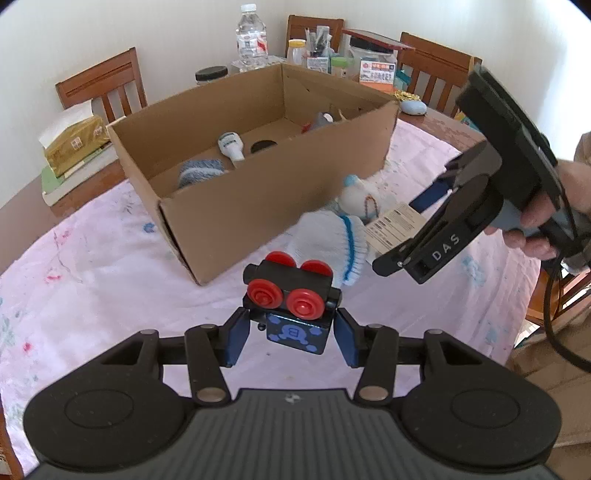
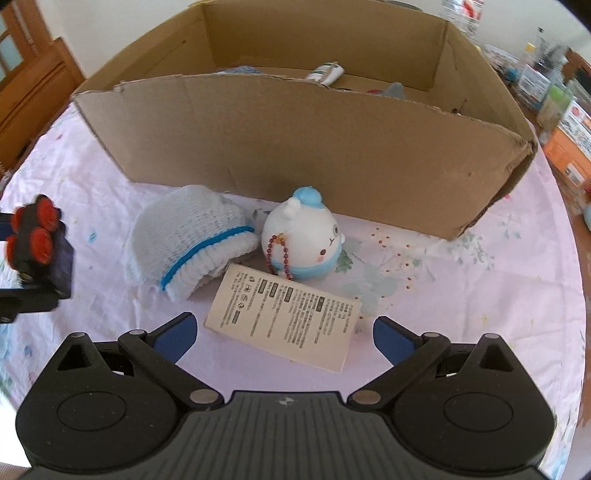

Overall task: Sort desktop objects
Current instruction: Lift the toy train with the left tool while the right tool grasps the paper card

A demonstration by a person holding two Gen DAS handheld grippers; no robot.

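My left gripper (image 1: 291, 334) is shut on a black toy wagon (image 1: 291, 295) with red wheels, held above the pink tablecloth in front of the cardboard box (image 1: 258, 210). The same wagon (image 2: 35, 240) shows at the left edge of the right wrist view. My right gripper (image 2: 284, 328) is open, its blue pads on either side of a printed paper card (image 2: 284, 314) lying on the cloth. Behind the card sit a white and blue plush toy (image 2: 306, 240) with a bead chain and a white knitted hat (image 2: 192, 243). A hand holds the right gripper (image 1: 400, 232) at the right.
The box (image 2: 295, 147) holds a white bottle (image 1: 231, 146), a blue knitted item (image 1: 201, 171) and a black disc (image 1: 264, 146). Behind it stand a water bottle (image 1: 251, 35), jars and packets. A tissue pack (image 1: 74, 144) lies far left. Wooden chairs (image 1: 103, 85) ring the table.
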